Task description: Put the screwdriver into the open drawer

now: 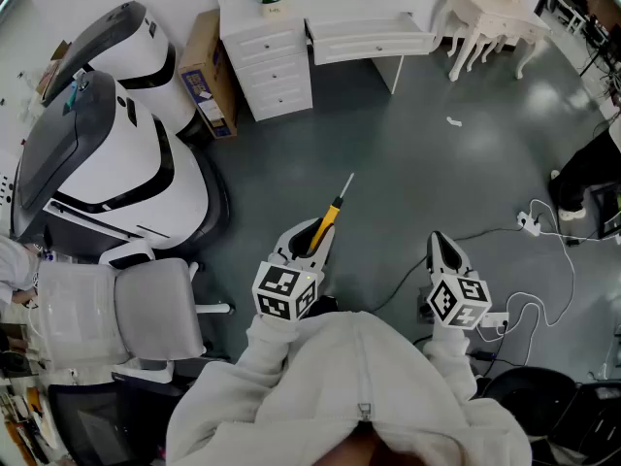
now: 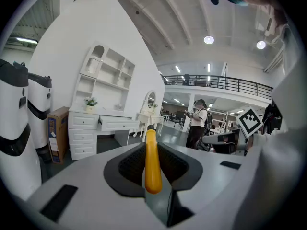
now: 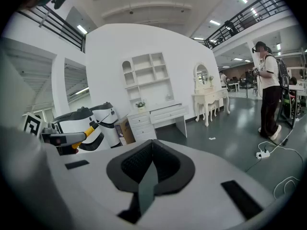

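Note:
My left gripper (image 1: 320,233) is shut on a screwdriver (image 1: 330,216) with a yellow handle. The thin metal shaft sticks out ahead, toward the white desk. In the left gripper view the yellow handle (image 2: 152,159) lies clamped between the dark pads. The desk's drawer (image 1: 374,39) stands pulled open at the far side of the grey floor, well away from both grippers; it also shows as the open drawer (image 2: 117,123) and the open drawer (image 3: 168,114). My right gripper (image 1: 439,238) hovers to the right, its jaws shut (image 3: 152,142) with nothing between them.
A white drawer cabinet (image 1: 272,61) with a small plant joins the desk's left end; a cardboard box (image 1: 209,76) leans beside it. Two large white machines (image 1: 107,153) and an office chair (image 1: 126,309) stand left. Cables and a power strip (image 1: 529,223) lie right. A person (image 3: 268,90) stands nearby.

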Demonstrator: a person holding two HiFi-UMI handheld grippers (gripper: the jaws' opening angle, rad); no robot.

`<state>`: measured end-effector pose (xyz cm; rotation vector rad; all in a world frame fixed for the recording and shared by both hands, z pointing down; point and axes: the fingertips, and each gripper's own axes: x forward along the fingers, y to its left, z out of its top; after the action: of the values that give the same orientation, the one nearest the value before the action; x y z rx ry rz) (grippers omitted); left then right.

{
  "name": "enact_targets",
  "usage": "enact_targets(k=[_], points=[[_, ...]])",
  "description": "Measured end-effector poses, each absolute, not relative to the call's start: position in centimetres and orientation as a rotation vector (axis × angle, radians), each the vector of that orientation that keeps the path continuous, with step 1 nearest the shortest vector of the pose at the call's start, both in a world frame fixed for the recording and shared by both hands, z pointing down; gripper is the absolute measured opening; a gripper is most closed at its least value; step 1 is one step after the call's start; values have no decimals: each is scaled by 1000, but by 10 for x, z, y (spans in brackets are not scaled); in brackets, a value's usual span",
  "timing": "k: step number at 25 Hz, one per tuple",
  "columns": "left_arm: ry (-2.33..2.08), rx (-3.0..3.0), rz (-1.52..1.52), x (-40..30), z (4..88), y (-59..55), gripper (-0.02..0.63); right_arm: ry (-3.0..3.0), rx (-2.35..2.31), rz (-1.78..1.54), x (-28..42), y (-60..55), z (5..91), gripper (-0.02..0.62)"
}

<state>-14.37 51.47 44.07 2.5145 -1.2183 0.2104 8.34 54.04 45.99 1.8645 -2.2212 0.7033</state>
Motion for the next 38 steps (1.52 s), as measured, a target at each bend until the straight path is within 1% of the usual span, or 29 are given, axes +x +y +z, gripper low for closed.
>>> enact_targets(k=[23, 30, 38], points=[[-1165, 2494, 192, -173, 457, 519, 84, -2189, 1895, 795, 42, 553, 473, 34], [-1194, 2460, 193, -178, 461, 500, 85, -2206, 1826, 818, 31, 527, 480, 34], [-1231, 2446, 186, -161, 463, 450, 86, -2223, 1796, 847, 49, 473, 487, 34]])
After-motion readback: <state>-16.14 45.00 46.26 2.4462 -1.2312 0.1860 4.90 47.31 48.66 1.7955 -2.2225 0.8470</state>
